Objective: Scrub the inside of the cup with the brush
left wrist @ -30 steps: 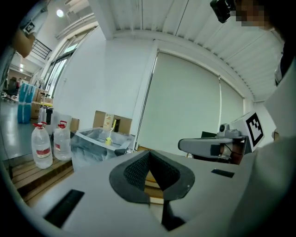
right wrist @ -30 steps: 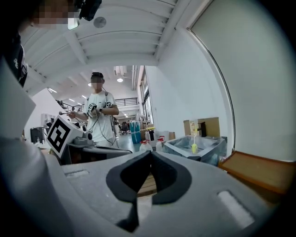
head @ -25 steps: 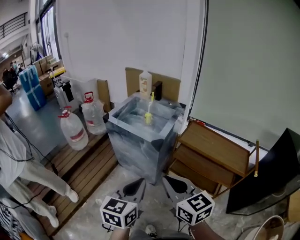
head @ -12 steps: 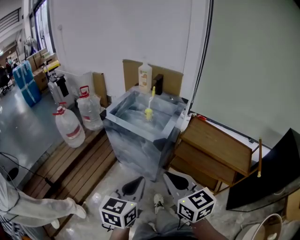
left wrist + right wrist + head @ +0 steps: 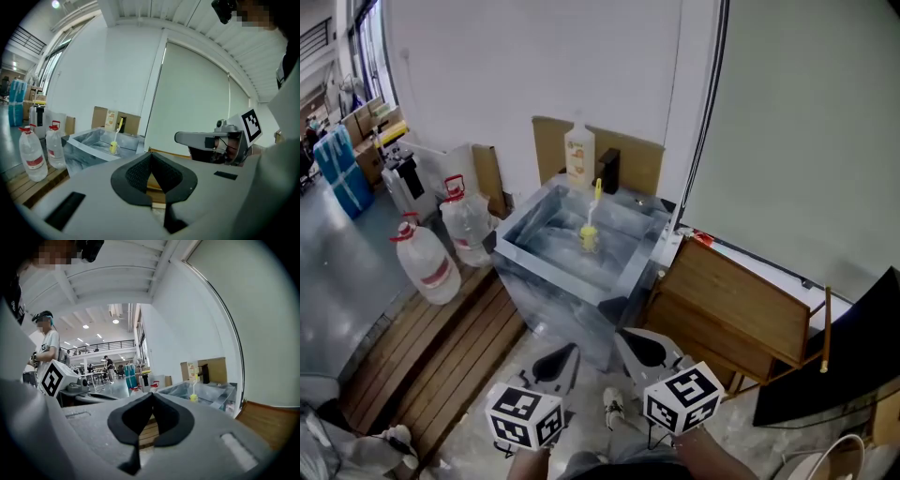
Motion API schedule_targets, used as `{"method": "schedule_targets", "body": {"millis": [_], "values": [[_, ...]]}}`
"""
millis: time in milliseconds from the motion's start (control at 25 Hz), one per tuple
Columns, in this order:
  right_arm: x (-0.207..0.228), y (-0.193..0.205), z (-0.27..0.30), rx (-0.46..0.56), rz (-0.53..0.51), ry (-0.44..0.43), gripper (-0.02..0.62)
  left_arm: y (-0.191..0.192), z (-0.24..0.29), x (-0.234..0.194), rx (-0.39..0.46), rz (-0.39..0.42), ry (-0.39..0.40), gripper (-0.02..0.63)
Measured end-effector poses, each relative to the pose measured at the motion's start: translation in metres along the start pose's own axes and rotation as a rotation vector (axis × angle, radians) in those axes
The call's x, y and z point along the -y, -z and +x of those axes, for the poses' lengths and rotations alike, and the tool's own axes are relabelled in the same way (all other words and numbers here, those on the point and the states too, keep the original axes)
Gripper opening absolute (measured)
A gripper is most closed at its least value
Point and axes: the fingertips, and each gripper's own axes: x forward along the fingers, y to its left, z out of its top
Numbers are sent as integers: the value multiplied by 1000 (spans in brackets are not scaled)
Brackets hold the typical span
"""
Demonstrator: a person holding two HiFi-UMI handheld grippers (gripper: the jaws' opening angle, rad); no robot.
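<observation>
A clear cup [image 5: 589, 241] stands inside the grey marbled sink basin [image 5: 534, 272], with a yellow-handled brush [image 5: 594, 202] leaning upright in it. The cup [image 5: 113, 148] and brush [image 5: 118, 129] show small in the left gripper view, and the cup [image 5: 193, 398] shows far off in the right gripper view. My left gripper [image 5: 565, 358] and right gripper [image 5: 630, 345] hang side by side low in the head view, well short of the basin. Both are shut with nothing between the jaws.
A soap bottle [image 5: 578, 156] and a dark tap [image 5: 608, 172] stand at the basin's back. Two water jugs [image 5: 427, 262] sit on wooden slats at left. A wooden rack [image 5: 741, 302] stands right of the basin. People are far off at the left.
The view has come closer to the basin and swung slightly right. The person in white at the left has left the frame. Both grippers stay shut.
</observation>
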Motion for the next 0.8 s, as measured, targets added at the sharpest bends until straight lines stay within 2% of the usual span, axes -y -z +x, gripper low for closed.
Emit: {"method": "schedule_targets", "body": {"millis": [520, 800], "values": [[134, -48, 106, 24, -5, -33, -2, -75, 140, -70, 5, 25, -48, 17], [167, -56, 140, 24, 3, -65, -3, -82, 180, -94, -20, 1, -92, 17]]}}
